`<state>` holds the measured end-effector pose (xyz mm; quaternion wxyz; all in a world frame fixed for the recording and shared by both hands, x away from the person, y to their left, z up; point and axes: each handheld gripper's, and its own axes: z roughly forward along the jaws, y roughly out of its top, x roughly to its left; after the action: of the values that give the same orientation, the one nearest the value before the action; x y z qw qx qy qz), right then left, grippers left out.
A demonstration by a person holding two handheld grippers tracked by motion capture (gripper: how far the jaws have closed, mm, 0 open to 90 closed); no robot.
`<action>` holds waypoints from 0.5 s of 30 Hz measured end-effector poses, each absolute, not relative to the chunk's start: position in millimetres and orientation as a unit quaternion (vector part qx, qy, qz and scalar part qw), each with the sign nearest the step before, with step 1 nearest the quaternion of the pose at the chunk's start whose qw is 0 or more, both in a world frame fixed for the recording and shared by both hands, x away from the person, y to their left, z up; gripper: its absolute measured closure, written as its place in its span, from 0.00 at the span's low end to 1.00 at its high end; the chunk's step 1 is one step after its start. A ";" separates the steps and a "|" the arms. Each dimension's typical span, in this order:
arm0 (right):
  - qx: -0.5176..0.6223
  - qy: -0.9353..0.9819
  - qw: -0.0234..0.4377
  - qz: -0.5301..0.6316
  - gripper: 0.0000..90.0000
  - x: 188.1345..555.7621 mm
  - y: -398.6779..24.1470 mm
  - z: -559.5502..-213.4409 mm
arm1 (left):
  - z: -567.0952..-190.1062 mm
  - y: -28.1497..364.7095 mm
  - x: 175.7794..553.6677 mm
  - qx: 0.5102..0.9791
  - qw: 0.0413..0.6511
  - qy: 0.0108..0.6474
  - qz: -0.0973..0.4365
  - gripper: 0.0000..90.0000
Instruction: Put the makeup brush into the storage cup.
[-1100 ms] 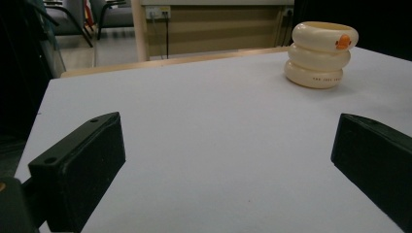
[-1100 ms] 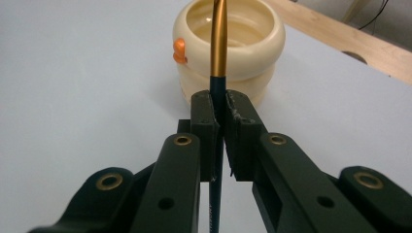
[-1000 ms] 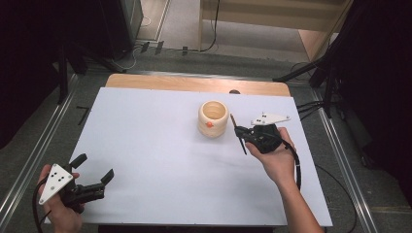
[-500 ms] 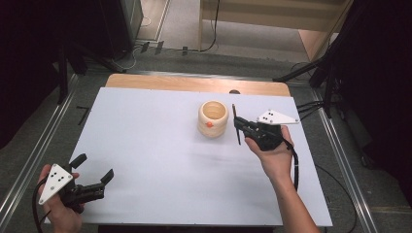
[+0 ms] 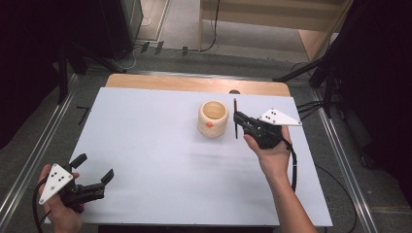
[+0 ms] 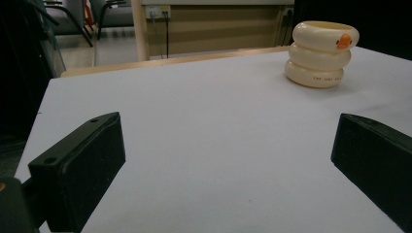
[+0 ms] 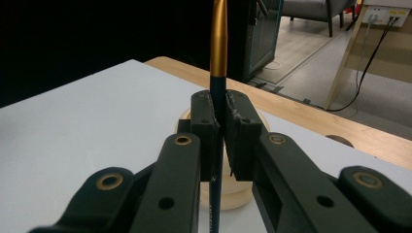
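We see the right tool point(image 5: 236, 120) clamped on a thin pen point(image 5: 235, 118), its two black jaws pressed together around the shaft. In the right gripper view the pen point(image 7: 218, 73) stands upright between the jaws, its dark lower part caught in the grip and its gold upper part rising out of the top of the picture. From above, the pen stands as a short dark stick at the front of the tool, just to the right of a cream-coloured cup point(image 5: 213, 118), with a narrow strip of counter between them. The cup, built like three stacked rings with a small orange mark on its side, sits in the far middle of the white counter point(image 5: 160, 145), and in the right gripper view it lies directly behind the closed jaws. The person's right hand point(image 5: 272, 150) holds the tool above the counter, with a black cable trailing down along the forearm.

Well apart, at the near left corner of the counter, the left tool point(image 5: 92, 167) rests in the person's left hand point(image 5: 60, 206) with its jaws spread wide and nothing between them. In the left gripper view the cup point(image 6: 323, 53) stands far off at the upper right, beyond the open jaws.
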<state>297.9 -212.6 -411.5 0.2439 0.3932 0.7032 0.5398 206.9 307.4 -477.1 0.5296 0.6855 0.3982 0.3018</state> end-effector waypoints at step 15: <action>0.397 0.680 0.251 0.563 0.94 304.3 -211.8 -410.6 | -476.9 307.1 206.6 0.686 0.529 0.397 0.302 0.00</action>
<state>304.3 -211.8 -410.6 0.2507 0.3967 0.6800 0.5634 206.6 307.1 -476.9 0.5293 0.6862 0.3970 0.3023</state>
